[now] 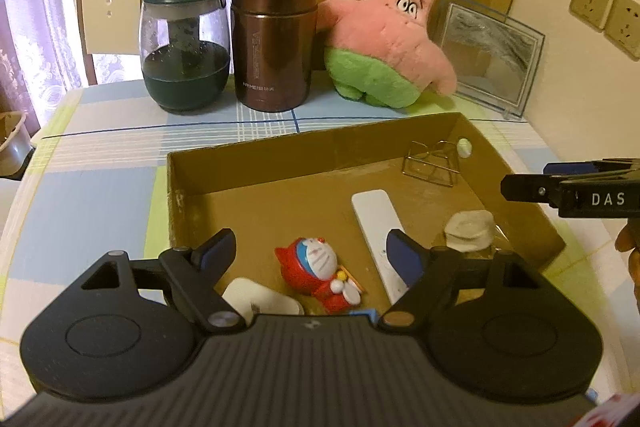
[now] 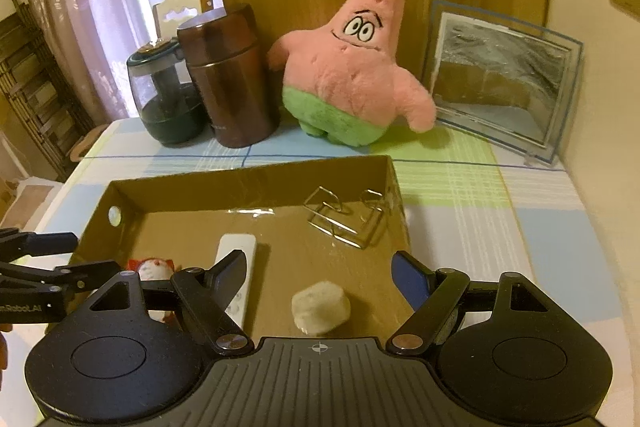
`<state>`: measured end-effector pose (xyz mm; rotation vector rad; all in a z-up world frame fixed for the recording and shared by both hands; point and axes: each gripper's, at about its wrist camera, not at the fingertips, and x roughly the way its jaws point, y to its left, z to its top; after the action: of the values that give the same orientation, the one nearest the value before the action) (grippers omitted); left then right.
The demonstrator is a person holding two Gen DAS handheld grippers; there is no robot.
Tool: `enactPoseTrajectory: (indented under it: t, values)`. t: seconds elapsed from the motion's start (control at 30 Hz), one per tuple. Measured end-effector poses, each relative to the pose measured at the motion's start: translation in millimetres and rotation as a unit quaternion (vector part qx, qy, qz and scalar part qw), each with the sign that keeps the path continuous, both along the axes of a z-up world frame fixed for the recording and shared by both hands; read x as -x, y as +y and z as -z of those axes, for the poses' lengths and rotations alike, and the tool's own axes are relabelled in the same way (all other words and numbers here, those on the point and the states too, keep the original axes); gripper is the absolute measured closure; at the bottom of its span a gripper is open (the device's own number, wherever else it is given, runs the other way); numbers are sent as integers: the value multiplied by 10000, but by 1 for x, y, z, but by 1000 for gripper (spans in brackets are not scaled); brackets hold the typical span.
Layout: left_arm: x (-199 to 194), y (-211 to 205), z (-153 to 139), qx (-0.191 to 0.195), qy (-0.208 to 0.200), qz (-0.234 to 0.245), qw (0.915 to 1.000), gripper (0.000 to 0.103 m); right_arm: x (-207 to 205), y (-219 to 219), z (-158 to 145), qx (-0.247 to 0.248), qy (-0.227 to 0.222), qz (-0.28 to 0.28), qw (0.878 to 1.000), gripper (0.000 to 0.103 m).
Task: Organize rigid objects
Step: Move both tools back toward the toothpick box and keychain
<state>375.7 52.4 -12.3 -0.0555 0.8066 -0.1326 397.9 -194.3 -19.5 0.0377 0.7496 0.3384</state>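
Note:
A shallow cardboard box (image 1: 280, 163) (image 2: 256, 173) lies on the checked tablecloth. In it are a red Doraemon figure (image 1: 320, 269) (image 2: 154, 267), a white remote (image 1: 378, 227) (image 2: 236, 259), a white lump (image 1: 468, 229) (image 2: 320, 311), a wire stand (image 1: 432, 161) (image 2: 348, 217) and a white object (image 1: 260, 301) at the near edge. My left gripper (image 1: 312, 247) is open and empty, above the Doraemon figure. My right gripper (image 2: 322, 267) is open and empty, above the white lump. Each gripper shows at the edge of the other's view.
Behind the box stand a glass teapot (image 1: 184, 47) (image 2: 166, 99), a brown thermos (image 1: 274, 35) (image 2: 230, 75), a pink Patrick plush (image 1: 392, 35) (image 2: 352, 63) and a glass picture frame (image 1: 488, 55) (image 2: 500, 83). A chair (image 1: 112, 7) stands behind the table. The wall is on the right.

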Motion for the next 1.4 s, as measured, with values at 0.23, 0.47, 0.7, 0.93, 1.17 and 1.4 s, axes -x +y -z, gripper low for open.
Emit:
enactPoseTrajectory:
  t: [0.23,0.47,0.7,0.93,1.17,1.4]
  values:
    - [40,3,-17,-31,-105,-20,9999,23,43,-3,-14,10,-63,6,10000,26]
    - [87,6,-32,-37,-192,-95,9998,22,97,-3,-27,69,-242,-24,9997,26]
    - [138,3,-43,88,-317,-168,9993,22,154,-11,-31,-1,-291,151,9995,26]
    - [189,-11,-41,59,-368,-118,9992,22,215,-21,-28,-52,-371,274,9989,26]
    - [236,-23,-37,62,-391,-80,9992,22,269,-28,-16,-37,-449,398,9982,26]
    - [270,-27,-28,21,-389,-158,9991,22,319,-33,-3,-64,-547,584,9968,26]
